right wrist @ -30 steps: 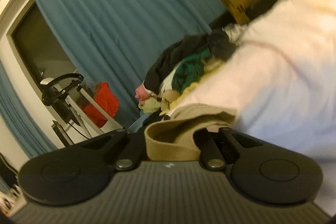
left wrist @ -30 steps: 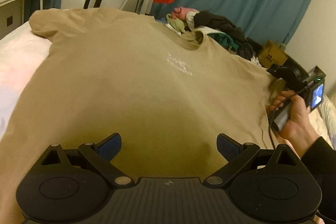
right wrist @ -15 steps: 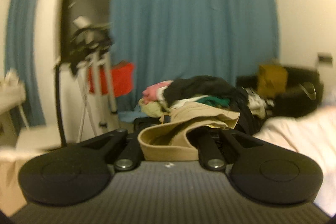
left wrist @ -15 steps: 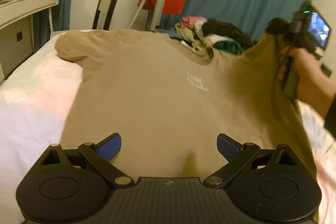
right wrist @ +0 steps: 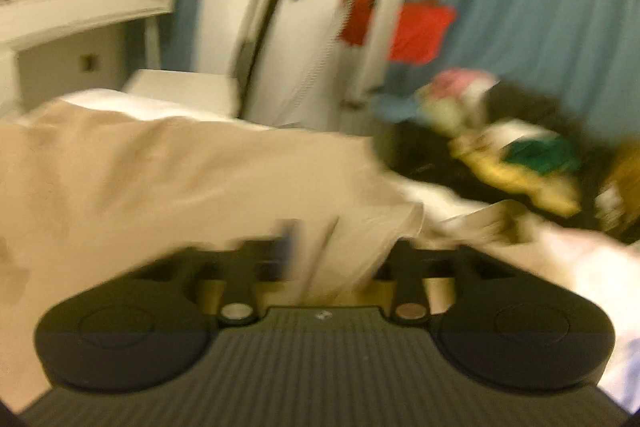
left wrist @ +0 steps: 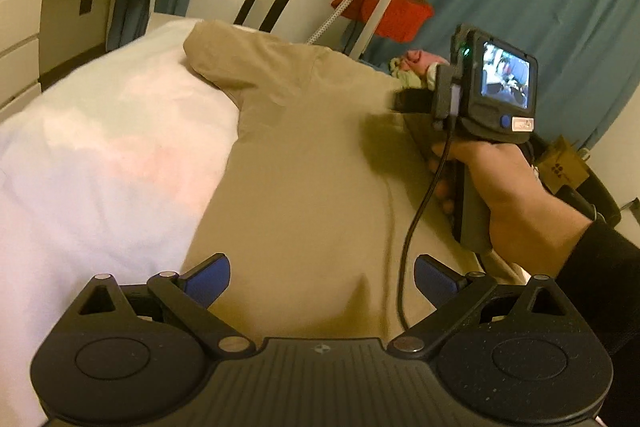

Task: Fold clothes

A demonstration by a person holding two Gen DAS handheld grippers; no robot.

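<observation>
A soft tan shirt (left wrist: 312, 163) lies spread on the white bed (left wrist: 100, 163), one side folded over. The left gripper (left wrist: 322, 275) hovers above its hem, blue pads wide apart. The right gripper (right wrist: 336, 259) is blurred, cloth between its fingers; I cannot tell its grip.

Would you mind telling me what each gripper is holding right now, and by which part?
The left gripper is open, holding nothing. The right gripper has the shirt fabric between its fingers, apparently an edge; blur hides whether it grips.
</observation>
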